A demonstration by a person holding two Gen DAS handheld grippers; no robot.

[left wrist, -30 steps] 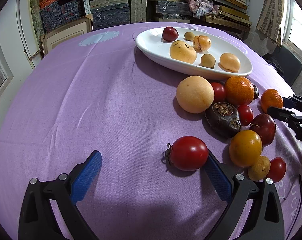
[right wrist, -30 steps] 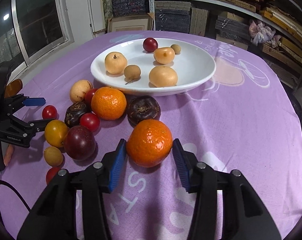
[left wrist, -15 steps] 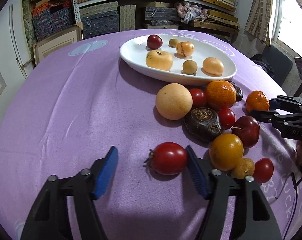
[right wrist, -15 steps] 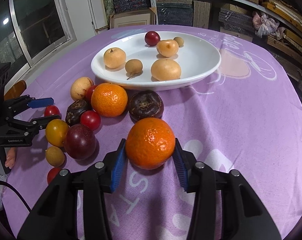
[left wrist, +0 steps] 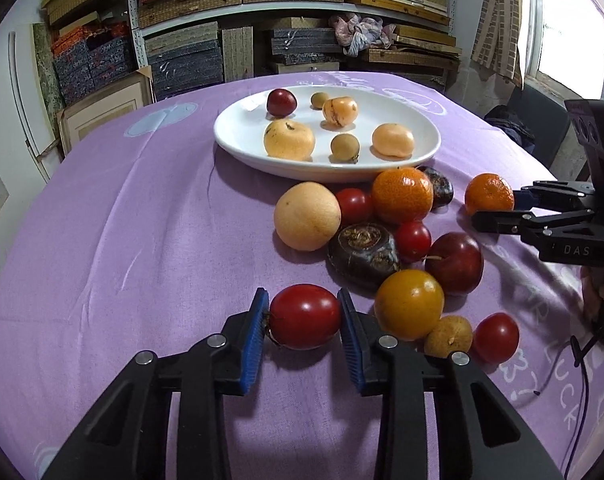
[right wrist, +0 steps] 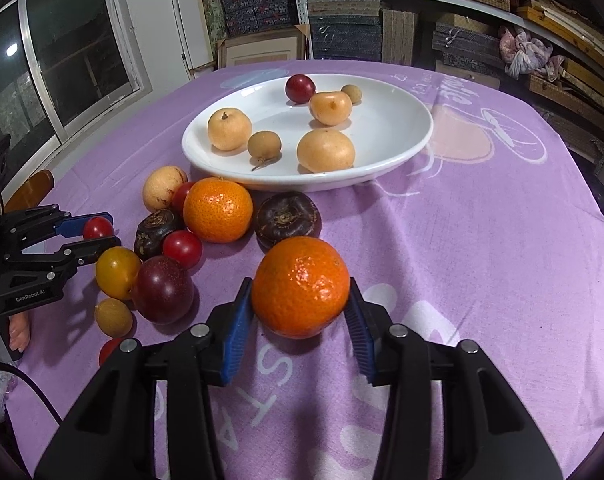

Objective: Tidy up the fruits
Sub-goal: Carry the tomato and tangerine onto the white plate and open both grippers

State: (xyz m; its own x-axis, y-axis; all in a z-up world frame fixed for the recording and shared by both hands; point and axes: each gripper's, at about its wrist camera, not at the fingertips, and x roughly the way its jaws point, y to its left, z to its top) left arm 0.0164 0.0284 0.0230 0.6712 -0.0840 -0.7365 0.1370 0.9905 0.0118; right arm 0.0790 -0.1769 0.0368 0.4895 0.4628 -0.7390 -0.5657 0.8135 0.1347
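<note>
My left gripper is shut on a red tomato, low over the purple cloth. My right gripper is shut on an orange mandarin; it also shows in the left wrist view. A white oval plate holds several fruits: pale yellow ones, small brown ones and a dark red one. In front of the plate lies a loose cluster: a large yellow fruit, a second mandarin, dark brown fruits, small tomatoes, a plum and a yellow tomato.
The round table has a purple printed cloth. Shelves stacked with boxes stand behind it. A window is to the left in the right wrist view. A black cable lies at the table's right edge.
My left gripper moved forward and closed its jaws on the red tomato. My right gripper tightened on the mandarin and lifted it slightly.
</note>
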